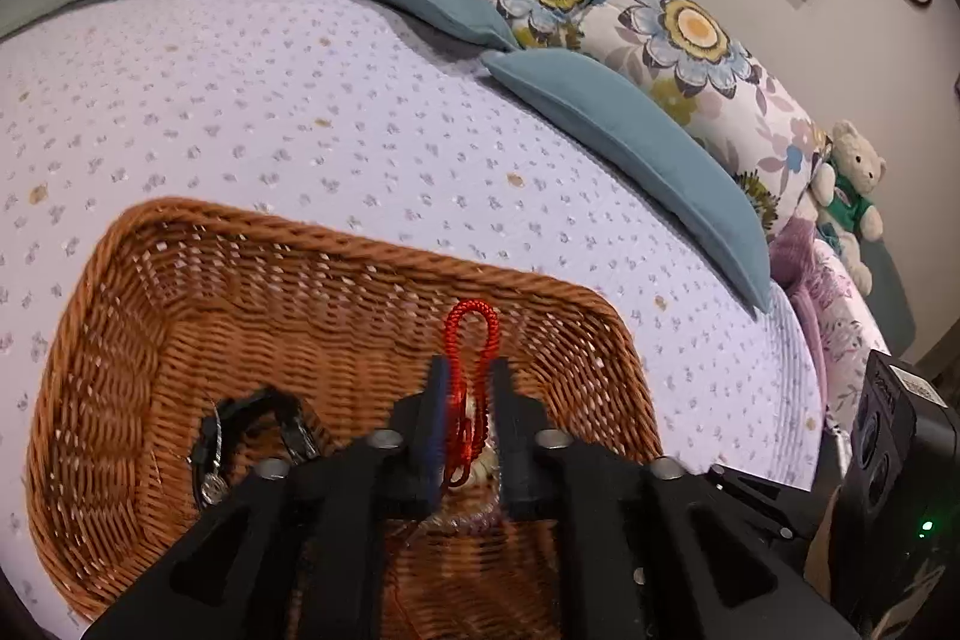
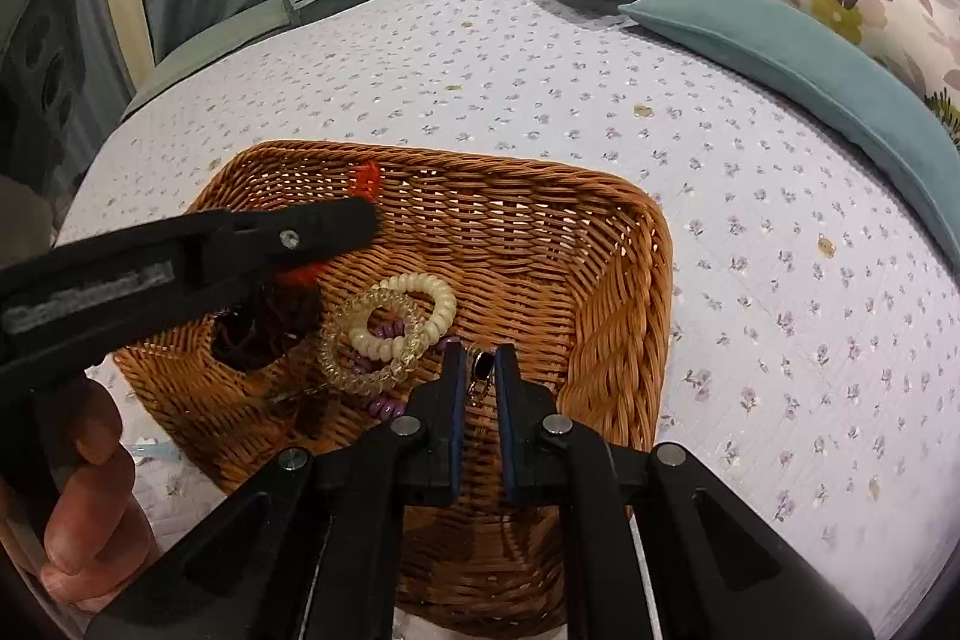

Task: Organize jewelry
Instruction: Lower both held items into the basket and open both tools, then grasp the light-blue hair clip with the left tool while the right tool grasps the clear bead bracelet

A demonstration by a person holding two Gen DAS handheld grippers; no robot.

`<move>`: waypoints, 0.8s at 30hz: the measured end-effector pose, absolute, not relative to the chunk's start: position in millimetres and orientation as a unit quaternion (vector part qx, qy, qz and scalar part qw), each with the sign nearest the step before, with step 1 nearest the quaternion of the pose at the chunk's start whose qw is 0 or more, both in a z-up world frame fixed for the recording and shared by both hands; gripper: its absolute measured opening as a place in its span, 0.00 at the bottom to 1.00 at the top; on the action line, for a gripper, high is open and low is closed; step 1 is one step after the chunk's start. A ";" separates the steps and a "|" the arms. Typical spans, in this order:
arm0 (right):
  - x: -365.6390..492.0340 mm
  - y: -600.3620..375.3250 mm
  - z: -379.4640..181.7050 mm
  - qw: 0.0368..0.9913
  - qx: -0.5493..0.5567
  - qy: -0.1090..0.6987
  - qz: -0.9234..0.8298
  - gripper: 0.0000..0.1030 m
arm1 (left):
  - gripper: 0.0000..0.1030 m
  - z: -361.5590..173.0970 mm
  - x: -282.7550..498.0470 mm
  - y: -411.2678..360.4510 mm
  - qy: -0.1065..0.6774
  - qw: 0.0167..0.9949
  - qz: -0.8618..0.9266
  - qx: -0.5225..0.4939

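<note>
My left claw (image 1: pixel 469 400) hung over the wicker basket (image 1: pixel 108 340) with the red cord (image 1: pixel 471 340) standing between its fingers, its loop poking straight out past the tips toward the far wall. The fingers stood a little apart and did not seem to pinch the cord, which looked loose. Its long axis ran along the fingers, and the basket floor lay directly beneath, so the drop turned on nothing more than letting go. My right claw (image 2: pixel 480 376) was over the same basket, near its right wall, with a small dark pendant (image 2: pixel 483 370) between the tips; the gap was narrow, but I could not tell whether the pads pressed on it. The coiled hair ties (image 2: pixel 390 328) lay just left of it.
</note>
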State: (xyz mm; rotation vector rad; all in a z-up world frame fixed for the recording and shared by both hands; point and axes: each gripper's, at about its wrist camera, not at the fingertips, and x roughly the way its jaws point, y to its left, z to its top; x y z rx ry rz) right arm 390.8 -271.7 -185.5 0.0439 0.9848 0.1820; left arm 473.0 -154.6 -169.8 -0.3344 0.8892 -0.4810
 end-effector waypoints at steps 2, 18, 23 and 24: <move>388.9 -276.2 -182.9 0.877 0.036 0.468 0.099 0.43 | 0.53 -167.3 471.1 -150.5 0.426 0.853 -0.244 -0.179; 299.9 -277.2 -125.3 0.910 0.022 0.399 0.114 0.53 | 0.54 -78.5 347.8 -59.0 0.291 0.905 -0.261 -0.166; 271.8 -263.8 -119.1 0.909 0.021 0.394 0.131 0.53 | 0.56 -73.7 311.0 -28.3 0.278 0.915 -0.242 -0.167; 267.6 -262.1 -118.5 0.909 0.022 0.394 0.133 0.53 | 0.56 -74.2 304.5 -23.6 0.278 0.915 -0.239 -0.169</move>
